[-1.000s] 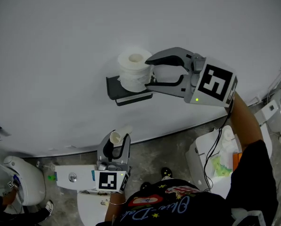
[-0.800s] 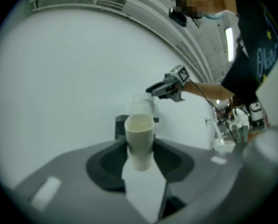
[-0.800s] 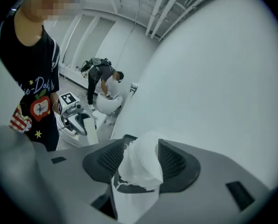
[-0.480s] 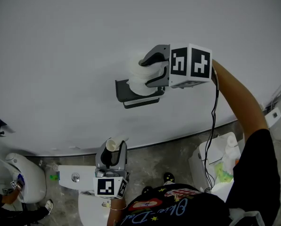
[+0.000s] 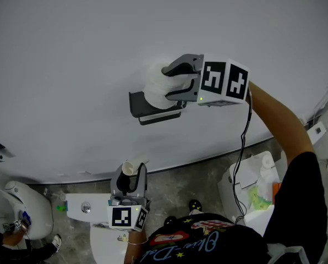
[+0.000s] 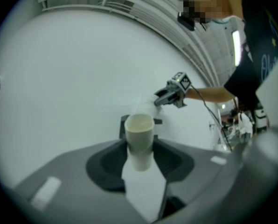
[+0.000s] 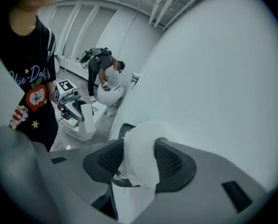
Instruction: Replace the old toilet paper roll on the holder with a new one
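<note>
A new white toilet paper roll sits on the dark wall holder. My right gripper straddles it; its jaws are closing and both pads touch the roll in the right gripper view, with the holder just behind. Lower down, my left gripper is shut on the old bare cardboard tube. In the left gripper view the tube stands upright between the pads, a strip of paper hanging from it, and the right gripper shows far off at the wall.
A white toilet stands at the lower left with a person bent over it. A white cistern top lies under my left gripper. A white bin with a bag stands at the right, by the wall's foot.
The right gripper carried the new roll left and in toward the wall, onto the holder, then held still. The left gripper with the tube stayed where it was.
</note>
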The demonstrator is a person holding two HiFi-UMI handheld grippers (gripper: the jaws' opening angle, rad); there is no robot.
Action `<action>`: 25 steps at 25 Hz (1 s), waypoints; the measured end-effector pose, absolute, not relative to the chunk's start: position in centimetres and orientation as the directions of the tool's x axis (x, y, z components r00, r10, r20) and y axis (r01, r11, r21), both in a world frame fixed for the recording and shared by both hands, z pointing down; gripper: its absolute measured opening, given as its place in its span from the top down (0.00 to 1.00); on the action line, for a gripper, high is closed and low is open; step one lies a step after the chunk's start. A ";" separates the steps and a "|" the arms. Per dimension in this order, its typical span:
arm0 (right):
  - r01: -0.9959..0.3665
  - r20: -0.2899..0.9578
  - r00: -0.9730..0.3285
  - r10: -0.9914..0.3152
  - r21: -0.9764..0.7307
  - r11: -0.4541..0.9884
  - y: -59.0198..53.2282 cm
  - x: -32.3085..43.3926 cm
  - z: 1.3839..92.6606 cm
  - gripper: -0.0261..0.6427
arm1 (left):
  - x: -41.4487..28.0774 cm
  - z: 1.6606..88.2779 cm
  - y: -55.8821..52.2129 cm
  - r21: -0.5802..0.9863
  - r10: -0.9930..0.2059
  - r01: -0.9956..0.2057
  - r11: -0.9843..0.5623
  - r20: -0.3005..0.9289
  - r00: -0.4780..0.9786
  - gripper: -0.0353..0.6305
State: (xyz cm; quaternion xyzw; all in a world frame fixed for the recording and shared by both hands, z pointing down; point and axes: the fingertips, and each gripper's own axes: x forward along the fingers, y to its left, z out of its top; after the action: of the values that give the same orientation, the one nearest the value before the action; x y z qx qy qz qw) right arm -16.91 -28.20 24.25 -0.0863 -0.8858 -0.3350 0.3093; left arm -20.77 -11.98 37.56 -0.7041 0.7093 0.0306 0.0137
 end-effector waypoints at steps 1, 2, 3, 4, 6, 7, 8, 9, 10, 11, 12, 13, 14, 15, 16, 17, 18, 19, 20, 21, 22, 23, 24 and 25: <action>0.331 0.571 -0.819 -0.059 0.553 0.765 -28.2 -16.5 24.0 0.64 | -20.6 37.6 -12.1 0.023 -0.998 -1.000 0.002 -0.058 -0.003 0.69; 0.300 0.533 -0.844 -0.062 0.564 0.770 -28.1 -16.0 23.8 0.64 | -20.5 37.7 -12.2 0.023 -0.999 -1.000 -0.003 -0.054 0.001 0.69; 0.265 0.489 -0.871 -0.059 0.567 0.780 -28.1 -15.4 23.4 0.65 | -20.4 37.7 -12.4 0.025 -0.999 -1.000 -0.007 -0.053 0.006 0.69; 0.226 0.434 -0.900 -0.048 0.556 0.800 -28.0 -14.6 22.7 0.65 | -20.3 37.7 -12.5 0.027 -0.999 -1.000 -0.012 -0.052 0.011 0.69; 0.129 0.282 -0.959 -0.015 0.485 0.865 -27.4 -12.4 20.8 0.65 | -20.1 37.7 -12.7 0.025 -0.998 -0.999 -0.022 -0.053 0.021 0.69; 0.081 0.189 -0.982 -0.002 0.427 0.901 -27.0 -10.9 19.8 0.65 | -19.9 37.7 -12.7 0.021 -0.998 -0.999 -0.026 -0.052 0.024 0.69; 0.039 0.090 -0.996 0.006 0.361 0.932 -26.5 -9.1 19.1 0.65 | -19.7 37.8 -12.7 0.016 -0.998 -0.999 -0.028 -0.049 0.027 0.69; 0.004 -0.007 -1.000 0.006 0.291 0.957 -26.1 -7.2 18.7 0.65 | -19.5 37.8 -12.7 0.012 -0.999 -1.000 -0.029 -0.044 0.028 0.69; -0.025 -0.092 -0.996 -0.005 0.218 0.976 -26.0 -5.4 18.7 0.65 | -19.4 38.0 -12.8 0.010 -0.999 -0.999 -0.030 -0.037 0.030 0.69; -0.048 -0.157 -0.987 -0.024 0.150 0.988 -26.2 -4.0 19.3 0.65 | -19.5 38.1 -13.0 0.009 -0.999 -0.999 -0.032 -0.030 0.031 0.69; -0.067 -0.200 -0.979 -0.048 0.089 0.994 -26.6 -2.9 20.2 0.65 | -19.7 38.1 -13.3 0.009 -0.999 -0.999 -0.033 -0.024 0.033 0.69; -0.084 -0.224 -0.972 -0.073 0.038 0.996 -27.1 -2.1 21.4 0.65 | -19.9 38.2 -13.5 0.008 -0.999 -0.999 -0.034 -0.018 0.034 0.69; -0.100 -0.234 -0.967 -0.099 -0.007 0.995 -27.5 -1.4 22.8 0.65 | -20.0 38.2 -13.7 0.007 -0.999 -0.999 -0.033 -0.013 0.033 0.69; -0.114 -0.236 -0.964 -0.122 -0.049 0.992 -27.8 -0.9 24.4 0.65 | -20.0 38.3 -13.7 0.005 -1.000 -1.000 -0.030 -0.008 0.030 0.69; -0.125 -0.235 -0.962 -0.143 -0.089 0.988 -28.1 -0.5 25.9 0.65 | -20.0 38.3 -13.6 0.002 -1.000 -1.000 -0.027 -0.005 0.027 0.69; -0.134 -0.234 -0.959 -0.162 -0.128 0.983 -28.4 -0.2 27.3 0.65 | -20.0 38.3 -13.6 -0.002 -1.000 -1.000 -0.024 -0.002 0.024 0.69; -0.143 -0.234 -0.955 -0.180 -0.168 0.975 -28.9 -0.1 28.6 0.65 | -19.9 38.2 -13.5 -0.006 -1.000 -1.000 -0.022 0.001 0.022 0.69; -0.150 -0.236 -0.951 -0.199 -0.209 0.966 -29.4 -0.1 29.9 0.65 | -19.9 38.2 -13.5 -0.008 -1.000 -1.000 -0.019 0.005 0.019 0.69; -0.156 -0.239 -0.947 -0.217 -0.251 0.955 -30.0 -0.3 31.0 0.65 | -19.9 38.2 -13.4 -0.010 -1.000 -1.000 -0.017 0.009 0.017 0.69; -0.158 -0.242 -0.942 -0.233 -0.292 0.943 -30.6 -0.5 32.1 0.65 | -19.9 38.3 -13.4 -0.012 -1.000 -1.000 -0.014 0.014 0.014 0.69; -0.156 -0.246 -0.938 -0.245 -0.331 0.931 -31.2 -0.9 33.0 0.65 | -19.9 38.3 -13.3 -0.014 -1.000 -1.000 -0.010 0.018 0.010 0.69; -0.151 -0.252 -0.934 -0.254 -0.367 0.918 -31.7 -1.3 33.8 0.65 | -19.9 38.3 -13.1 -0.017 -1.000 -1.000 -0.005 0.022 0.005 0.69; -0.144 -0.259 -0.930 -0.262 -0.398 0.906 -32.1 -1.7 34.5 0.65 | -20.0 38.2 -13.0 -0.019 -1.000 -1.000 0.002 0.025 -0.003 0.69; -0.137 -0.267 -0.926 -0.268 -0.426 0.894 -32.6 -2.1 35.0 0.65 | -20.0 38.2 -12.7 -0.022 -1.000 -1.000 0.011 0.027 -0.011 0.69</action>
State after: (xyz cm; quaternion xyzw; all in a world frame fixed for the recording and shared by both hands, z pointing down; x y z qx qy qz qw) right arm -2.07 -32.55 35.01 0.1055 -0.9597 0.2042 -0.1613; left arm -20.05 -12.74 38.19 -0.7031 0.7108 -0.0174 -0.0019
